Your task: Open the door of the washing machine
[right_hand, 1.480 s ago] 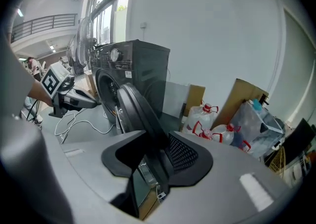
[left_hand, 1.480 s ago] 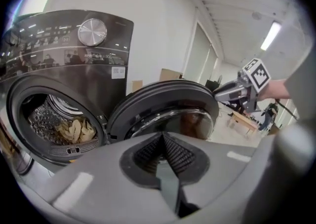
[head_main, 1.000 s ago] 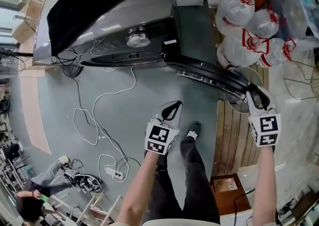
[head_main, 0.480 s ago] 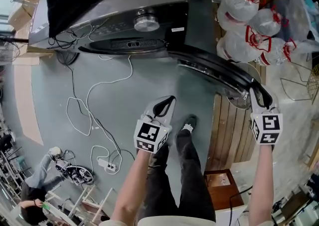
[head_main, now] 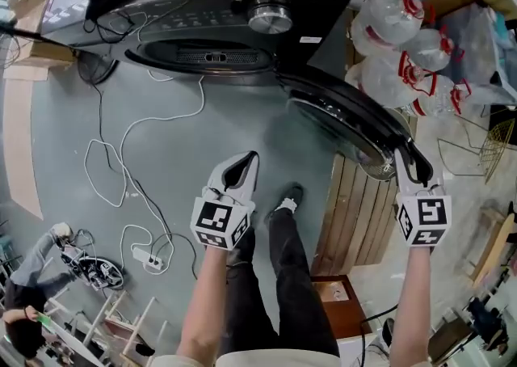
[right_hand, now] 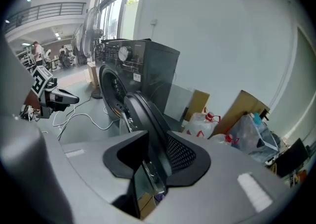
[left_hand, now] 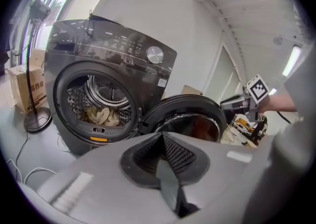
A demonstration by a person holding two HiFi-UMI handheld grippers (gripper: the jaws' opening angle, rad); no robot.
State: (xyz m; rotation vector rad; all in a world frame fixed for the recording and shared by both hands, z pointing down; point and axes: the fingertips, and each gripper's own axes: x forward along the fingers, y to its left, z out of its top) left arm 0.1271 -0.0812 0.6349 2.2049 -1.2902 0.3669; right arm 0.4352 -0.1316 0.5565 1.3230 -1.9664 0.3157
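Note:
The dark grey washing machine [head_main: 242, 2] stands at the top of the head view, its round door [head_main: 347, 115] swung out to the right. My right gripper [head_main: 412, 165] is shut on the door's outer rim. In the right gripper view the door's edge [right_hand: 140, 114] runs between that gripper's [right_hand: 150, 156] pads. My left gripper [head_main: 250, 160] hangs shut and empty over the floor, apart from the machine. The left gripper view has its closed jaws [left_hand: 164, 161] low in the middle, with the open drum holding pale laundry [left_hand: 98, 114] and the door [left_hand: 190, 119] beyond.
White cables [head_main: 121, 163] and a power strip [head_main: 145, 259] lie on the floor at left. Tied plastic bags [head_main: 404, 42] and wooden slats [head_main: 355, 212] sit right of the door. A fan stand [left_hand: 37, 119] and a cardboard box [left_hand: 22, 87] flank the machine. A seated person [head_main: 24, 309] is at lower left.
The door has swung further out with my right gripper still on its rim. My left gripper has drifted left and lower in the head view, still shut.

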